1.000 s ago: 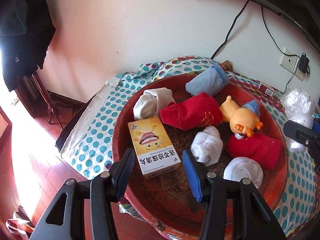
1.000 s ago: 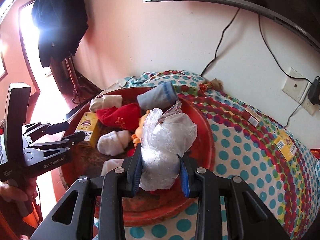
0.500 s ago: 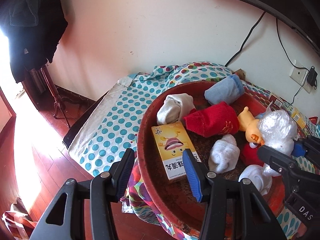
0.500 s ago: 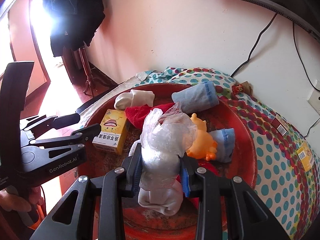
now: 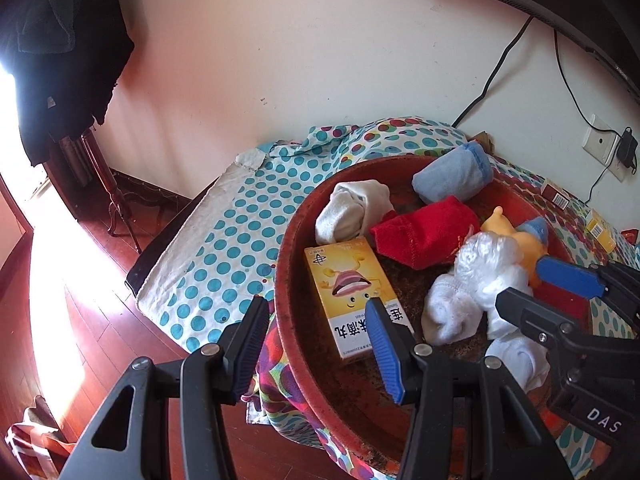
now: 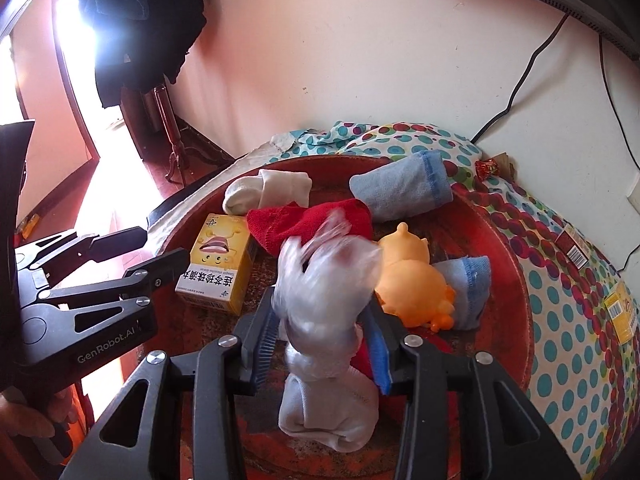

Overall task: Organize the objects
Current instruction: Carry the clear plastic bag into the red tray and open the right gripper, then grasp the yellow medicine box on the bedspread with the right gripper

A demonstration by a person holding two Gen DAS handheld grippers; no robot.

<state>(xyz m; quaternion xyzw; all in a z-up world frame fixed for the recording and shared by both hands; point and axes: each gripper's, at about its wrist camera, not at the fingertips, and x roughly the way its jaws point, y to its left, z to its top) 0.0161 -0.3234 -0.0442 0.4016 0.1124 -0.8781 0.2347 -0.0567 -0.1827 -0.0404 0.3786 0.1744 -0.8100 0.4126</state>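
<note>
A red basin (image 5: pixel 288 280) on a polka-dot cloth holds a yellow box (image 5: pixel 348 280), a red cloth (image 5: pixel 428 232), a rolled blue towel (image 5: pixel 452 176), white socks (image 5: pixel 352 208) and an orange toy (image 6: pixel 412 276). My right gripper (image 6: pixel 320 304) hangs over the basin's middle, its jaws opening. A crumpled clear plastic bag (image 6: pixel 324 280) is blurred between them, loose from the pads, above a white sock (image 6: pixel 332 412). My left gripper (image 5: pixel 316 308) stands open and empty at the basin's near-left rim, next to the yellow box.
The polka-dot cloth (image 5: pixel 224 248) covers a low table against a wall. Small boxes (image 6: pixel 620 312) lie on it right of the basin. Cables and a wall socket (image 5: pixel 600 144) are behind. Dark clothes (image 5: pixel 60 60) hang over the wooden floor at left.
The right gripper carried the plastic bag leftward over the basin. Its jaws have now parted and the bag slips loose. The left gripper stayed open near the yellow box.
</note>
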